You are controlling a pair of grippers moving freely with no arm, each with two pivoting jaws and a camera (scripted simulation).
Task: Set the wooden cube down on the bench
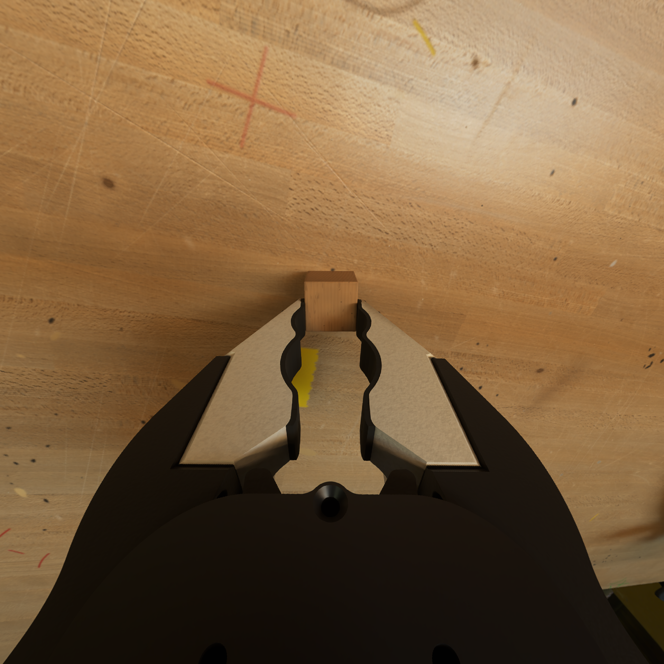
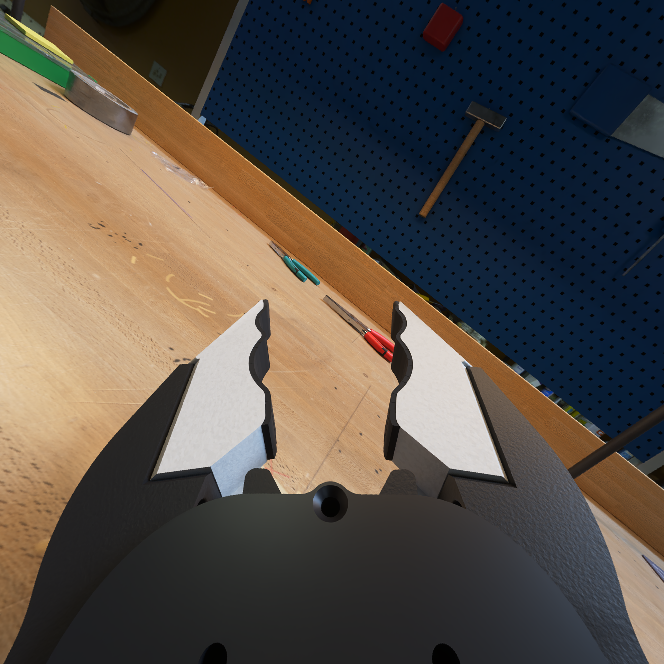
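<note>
In the left wrist view, my left gripper (image 1: 330,304) is shut on the small wooden cube (image 1: 330,289), which sits between the fingertips with its top end sticking out past them. The cube is close over the scratched wooden bench (image 1: 467,215); I cannot tell whether it touches the surface. In the right wrist view, my right gripper (image 2: 330,305) is open and empty, tilted over another part of the bench (image 2: 107,287).
A red cross mark (image 1: 253,98) and a yellow strip (image 1: 307,373) lie on the bench. Teal-handled chisels (image 2: 301,268) and a red-handled chisel (image 2: 363,328) lie by the raised back rail (image 2: 287,215). A metal ring (image 2: 102,104) and a green box (image 2: 32,57) sit far left. A hammer (image 2: 463,154) hangs on the blue pegboard.
</note>
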